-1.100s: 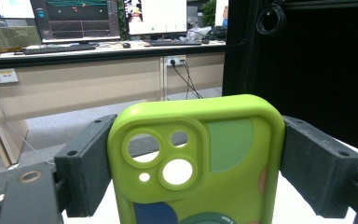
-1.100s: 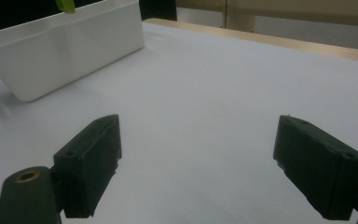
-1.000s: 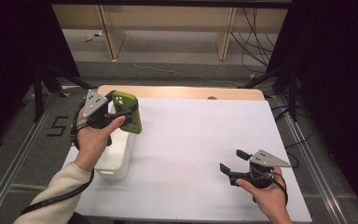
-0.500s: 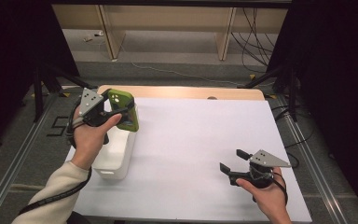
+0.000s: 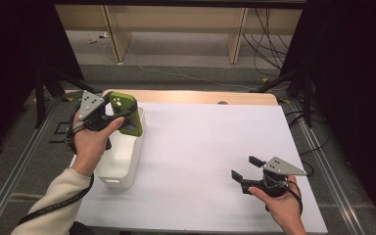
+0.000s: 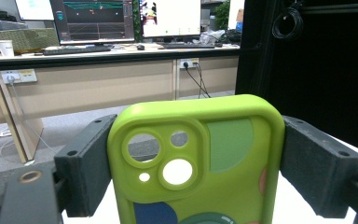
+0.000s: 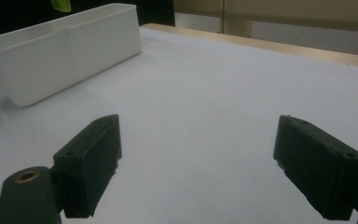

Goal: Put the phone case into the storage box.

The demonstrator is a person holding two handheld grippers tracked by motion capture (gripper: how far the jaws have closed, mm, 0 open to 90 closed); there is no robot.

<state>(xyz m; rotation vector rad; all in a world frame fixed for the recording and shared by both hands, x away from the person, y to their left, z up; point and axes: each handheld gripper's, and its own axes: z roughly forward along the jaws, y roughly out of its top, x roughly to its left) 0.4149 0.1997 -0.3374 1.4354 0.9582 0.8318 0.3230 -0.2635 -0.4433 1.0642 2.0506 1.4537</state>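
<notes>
The left gripper pinches a green phone case by its two sides and holds it up over the far end of the white bin. The right gripper hovers over the white table, well apart from the bin, its jaws spread wide with nothing between them.

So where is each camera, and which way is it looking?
High view: above the table, looking forward and down; both forearms, hands and grippers show.
Left gripper view: on the left gripper, looking along jaws clamping the green phone case.
Right gripper view: on the right gripper, looking over open jaws.
Shared: the white bin appears in the high and right gripper views.
</notes>
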